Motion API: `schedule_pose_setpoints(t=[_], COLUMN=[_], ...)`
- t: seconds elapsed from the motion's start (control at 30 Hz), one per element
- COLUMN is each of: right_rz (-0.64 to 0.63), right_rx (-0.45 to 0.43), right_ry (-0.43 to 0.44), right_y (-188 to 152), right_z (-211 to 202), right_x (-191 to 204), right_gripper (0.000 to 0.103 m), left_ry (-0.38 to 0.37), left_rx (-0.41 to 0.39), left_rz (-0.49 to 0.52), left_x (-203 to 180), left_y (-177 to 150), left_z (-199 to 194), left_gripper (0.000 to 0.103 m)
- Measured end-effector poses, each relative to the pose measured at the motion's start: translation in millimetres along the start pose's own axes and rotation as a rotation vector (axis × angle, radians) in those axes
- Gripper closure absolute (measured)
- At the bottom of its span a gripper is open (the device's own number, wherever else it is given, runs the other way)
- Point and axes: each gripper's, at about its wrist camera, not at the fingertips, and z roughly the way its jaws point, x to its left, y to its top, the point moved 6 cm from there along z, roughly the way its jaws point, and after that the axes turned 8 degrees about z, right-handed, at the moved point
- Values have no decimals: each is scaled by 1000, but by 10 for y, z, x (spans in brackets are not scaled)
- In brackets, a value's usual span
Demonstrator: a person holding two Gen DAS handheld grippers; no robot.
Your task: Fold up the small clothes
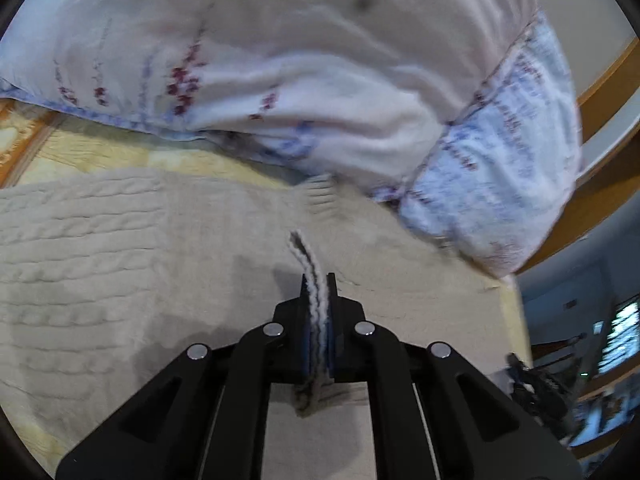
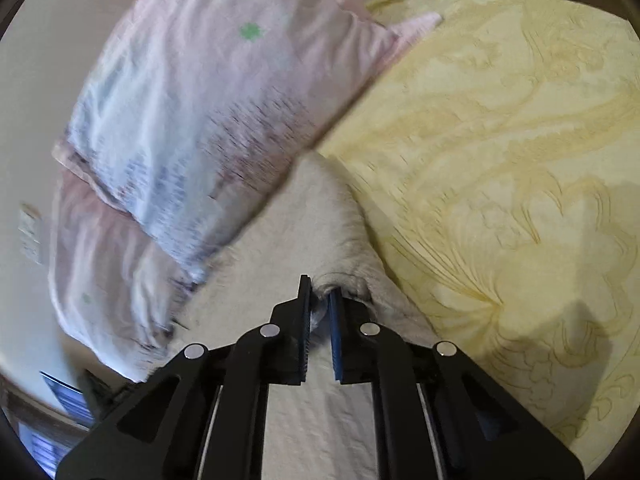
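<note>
A cream cable-knit garment (image 1: 100, 248) lies spread on the yellow patterned bedspread (image 1: 100, 152). In the left wrist view my left gripper (image 1: 319, 280) is shut on a raised edge of that knit, and a thin double fold of it stands between the blue pads. In the right wrist view my right gripper (image 2: 320, 294) is shut on a bunched fold of the same cream garment (image 2: 320, 216), pinched at the fingertips. The knit runs forward from there under the pillow's corner.
A white and pale blue floral pillow (image 1: 320, 72) lies just beyond the garment, seen in the right wrist view as the pillow (image 2: 208, 112) at upper left. Yellow bedspread (image 2: 500, 160) fills the right. A wooden bed frame (image 1: 600, 92) and dark clutter (image 1: 560, 392) lie off the bed's right edge.
</note>
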Motion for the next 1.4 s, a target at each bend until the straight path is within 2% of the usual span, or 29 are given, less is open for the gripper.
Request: schedule_pose_setpoints(t=[0.1,0.13,0.2,0.23,0.27,0.3,0.33,0.43,0.5,0.63,0.7,0.8,0.87,1.0,1.27,1.4], right_rz=[-33,-59,-91,-100,-110,-118,-128,-182,-235,-309,-336,-378,-390,-425,-442,-440], right_rx=[1,-9,-20,-22,-28,-35,-44,-71,-68,3,46,100,126,125,127,130], right_ry=[-64,-86,-124,-129,-136,-135,-132,-131,-117,-43,-6,34,55,60,81,91], right_y=[-58,-68,-92,-102,-115,-127,-138,-187,-256,-475,-628,-848,-939,-1039,-1079,-1084], right_z=[66,55,18,-5,-46,-84,-123,-236,-259,-172,-121,-53,-18,-10,-25,-28], right_x=[-75,-56,-22,-9,3,13,21,74,152,321,373,426,432,430,401,396], right_gripper=[94,93,84,79,69,59,55,48,40,36,36,36,36,31,27,27], left_ry=[36,38,51,49,35,24,19,31,56,151,206,223,218,153,94,81], left_rx=[60,49,49,38,17,-3,-29,-106,-138,-190,-218,-248,-262,-283,-400,-430], left_rz=[-30,-25,-17,-21,-17,-12,-3,-4,-38,-165,-287,-435,-516,-678,-834,-890], left_x=[115,116,110,112,117,129,152,356,579,1201,1631,2085,2286,2554,2917,3069], left_y=[-115,-124,-132,-132,-132,-129,-136,-245,-344,-537,-663,-816,-883,-937,-870,-873], left_z=[134,119,67,11,-98,-194,-327,-832,-1122,-1629,-1886,-2086,-2135,-2078,-2105,-2119], left_gripper=[97,94,91,81,75,63,53,38,36,36,38,43,44,50,58,77])
